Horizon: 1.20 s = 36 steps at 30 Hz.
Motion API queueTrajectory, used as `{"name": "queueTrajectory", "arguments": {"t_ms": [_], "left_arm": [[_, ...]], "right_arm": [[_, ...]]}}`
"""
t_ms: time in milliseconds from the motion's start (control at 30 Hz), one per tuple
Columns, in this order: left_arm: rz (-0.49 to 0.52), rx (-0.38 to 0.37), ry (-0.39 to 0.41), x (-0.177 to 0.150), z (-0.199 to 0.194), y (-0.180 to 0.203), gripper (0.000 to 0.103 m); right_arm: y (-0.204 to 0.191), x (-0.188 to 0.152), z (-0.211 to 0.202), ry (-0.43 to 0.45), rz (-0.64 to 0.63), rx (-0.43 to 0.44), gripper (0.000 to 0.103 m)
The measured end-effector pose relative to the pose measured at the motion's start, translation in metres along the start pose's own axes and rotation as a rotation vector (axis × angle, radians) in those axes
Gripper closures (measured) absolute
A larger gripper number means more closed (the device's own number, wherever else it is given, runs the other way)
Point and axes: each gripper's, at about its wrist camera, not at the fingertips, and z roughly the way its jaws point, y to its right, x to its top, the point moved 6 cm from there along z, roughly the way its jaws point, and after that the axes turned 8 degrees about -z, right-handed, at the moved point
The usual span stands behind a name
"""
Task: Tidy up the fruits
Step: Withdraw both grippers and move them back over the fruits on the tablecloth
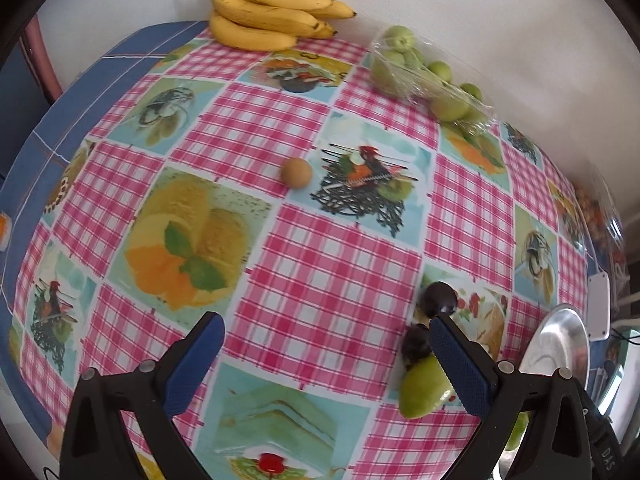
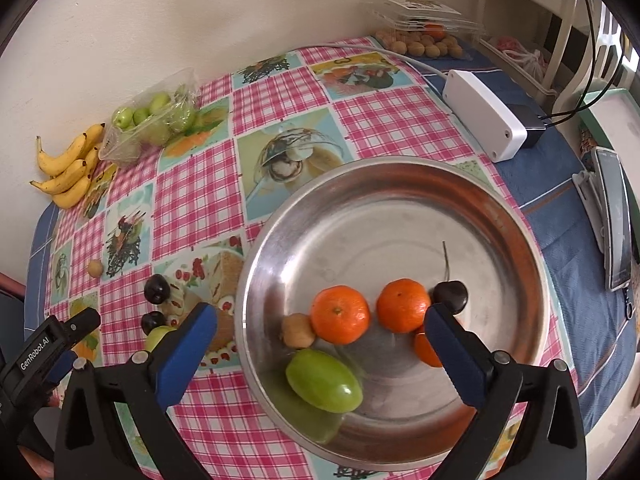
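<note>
Fruit lies both in and beside a round metal bowl (image 2: 400,184) on a table under a pink-checked cloth (image 1: 328,264). In the right wrist view the bowl holds two whole mandarins (image 2: 340,314) side by side, a third orange fruit partly hidden behind the right gripper's finger, a dark cherry (image 2: 450,297) with a long stem, a small brown fruit (image 2: 298,330) touching the left mandarin, and a green oval fruit (image 2: 324,381) near the bowl's front wall. The right gripper (image 2: 320,326) hangs above the bowl with its jaws wide apart and nothing between them. The left gripper (image 1: 326,334) is likewise spread wide and empty over the cloth; just beside its right finger lie two dark plums (image 1: 440,300) and a green pear-like fruit (image 1: 422,394), close to the bowl's rim. A lone small tan fruit (image 1: 296,173) sits well apart near the middle of the table. At the far edge against the wall rest a bunch of bananas (image 1: 264,12) and a clear bag of green fruits (image 1: 424,76). Beyond the bowl stand a white box (image 2: 484,114) with a cable and a clear punnet of small brown fruits (image 2: 424,36).
</note>
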Motion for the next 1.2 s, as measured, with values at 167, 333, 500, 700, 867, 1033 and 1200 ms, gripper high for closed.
{"name": "queueTrajectory", "arguments": {"t_ms": [167,333,500,700,867,1033,1200], "left_arm": [[-0.015,0.003,0.029,0.008,-0.004,-0.012,0.000],[-0.024,-0.019,0.081,0.017,-0.006,-0.017,0.000],[0.004,-0.039,0.073,0.030,-0.001,-0.013,0.000],[-0.012,-0.144,0.077,0.045,-0.017,-0.008,0.000],[0.061,-0.097,0.128,0.045,-0.030,-0.007,0.000],[0.064,-0.098,0.137,0.055,-0.033,-0.023,0.000],[0.080,-0.068,0.162,0.068,-0.031,-0.032,0.000]], "right_arm": [[-0.015,0.000,0.001,0.014,-0.020,0.028,0.000],[-0.028,0.004,0.003,0.034,-0.043,0.039,0.000],[-0.039,0.013,0.012,0.052,-0.059,0.047,0.000],[-0.058,0.031,0.000,0.096,-0.145,0.042,0.000],[-0.070,0.015,-0.003,0.102,-0.176,0.086,0.000],[-0.087,0.018,-0.005,0.124,-0.240,0.060,0.000],[-0.112,0.021,0.006,0.113,-0.264,0.117,0.000]]}}
